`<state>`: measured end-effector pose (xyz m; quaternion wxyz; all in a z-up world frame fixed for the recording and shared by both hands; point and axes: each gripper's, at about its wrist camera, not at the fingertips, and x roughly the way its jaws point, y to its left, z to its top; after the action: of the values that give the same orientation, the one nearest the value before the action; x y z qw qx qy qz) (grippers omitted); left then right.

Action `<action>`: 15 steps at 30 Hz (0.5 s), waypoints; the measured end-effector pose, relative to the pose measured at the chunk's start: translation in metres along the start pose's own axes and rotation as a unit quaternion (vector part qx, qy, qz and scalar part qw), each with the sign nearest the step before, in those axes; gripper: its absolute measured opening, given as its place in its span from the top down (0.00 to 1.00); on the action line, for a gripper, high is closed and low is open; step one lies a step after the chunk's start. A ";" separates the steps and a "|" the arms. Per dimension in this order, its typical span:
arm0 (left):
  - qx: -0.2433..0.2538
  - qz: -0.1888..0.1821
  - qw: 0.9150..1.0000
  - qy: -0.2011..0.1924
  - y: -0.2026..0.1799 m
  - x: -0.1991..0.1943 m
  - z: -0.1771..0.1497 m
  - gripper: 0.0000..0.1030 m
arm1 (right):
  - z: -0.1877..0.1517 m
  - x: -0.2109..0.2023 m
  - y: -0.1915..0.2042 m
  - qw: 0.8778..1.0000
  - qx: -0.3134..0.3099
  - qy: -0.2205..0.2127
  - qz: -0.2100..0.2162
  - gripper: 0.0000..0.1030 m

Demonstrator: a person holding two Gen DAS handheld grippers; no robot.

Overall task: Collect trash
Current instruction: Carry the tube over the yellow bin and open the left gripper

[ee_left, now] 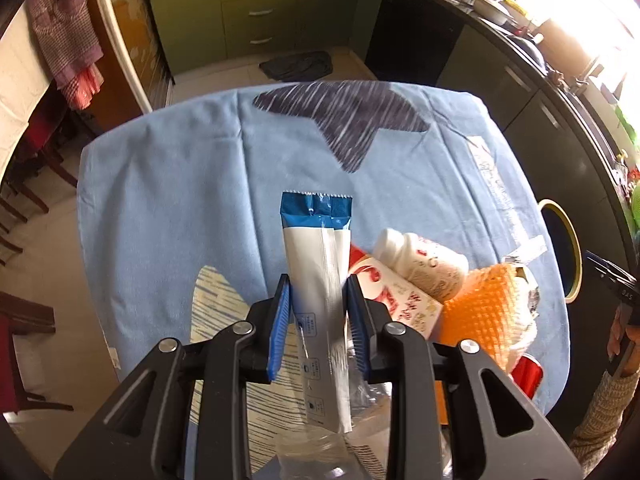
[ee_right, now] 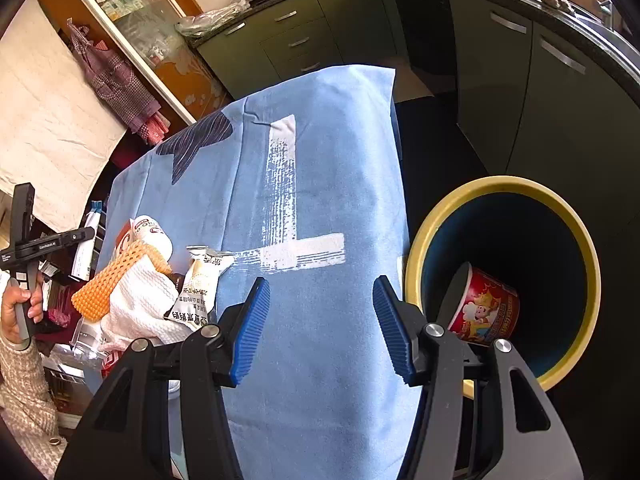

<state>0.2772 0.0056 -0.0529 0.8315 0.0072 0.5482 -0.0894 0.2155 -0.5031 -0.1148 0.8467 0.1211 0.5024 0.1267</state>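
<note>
The left gripper pinches a long blue and white packet with its jaws, holding it up over the bench with its blue cloth. Beside it lie a white bottle, an orange net and what may be a small box, half hidden. The right gripper has its jaws spread wide with nothing between them, and the bin next to the bench holds a red cup.

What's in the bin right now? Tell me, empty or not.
Not empty. The yellow-rimmed bin beside the table holds one red cup, lying tipped on its side; nothing else shows inside.
</note>
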 end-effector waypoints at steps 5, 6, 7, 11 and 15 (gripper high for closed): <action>0.087 -0.032 0.996 -0.020 -0.090 -0.019 0.004 0.74 | -0.010 -0.031 -0.024 0.999 0.013 -0.033 -0.027 0.47; 0.105 -0.043 0.993 -0.020 -0.109 -0.019 0.002 0.74 | -0.013 -0.038 -0.031 0.998 0.018 -0.040 -0.034 0.47; 0.126 -0.057 0.990 -0.017 -0.134 -0.018 0.001 0.74 | -0.017 -0.045 -0.038 0.998 0.023 -0.046 -0.040 0.47; 0.202 -0.101 0.974 0.009 -0.236 -0.003 0.009 0.74 | -0.034 -0.070 -0.067 0.995 0.042 -0.070 -0.057 0.47; 0.270 -0.123 0.955 0.025 -0.337 0.022 0.011 0.74 | -0.055 -0.091 -0.098 0.992 0.059 -0.085 -0.073 0.47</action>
<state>0.2428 -0.3304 -0.0397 0.7673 0.1667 0.5206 -0.3355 0.1342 -0.6218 -0.0985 0.8847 0.1445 0.4425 0.0242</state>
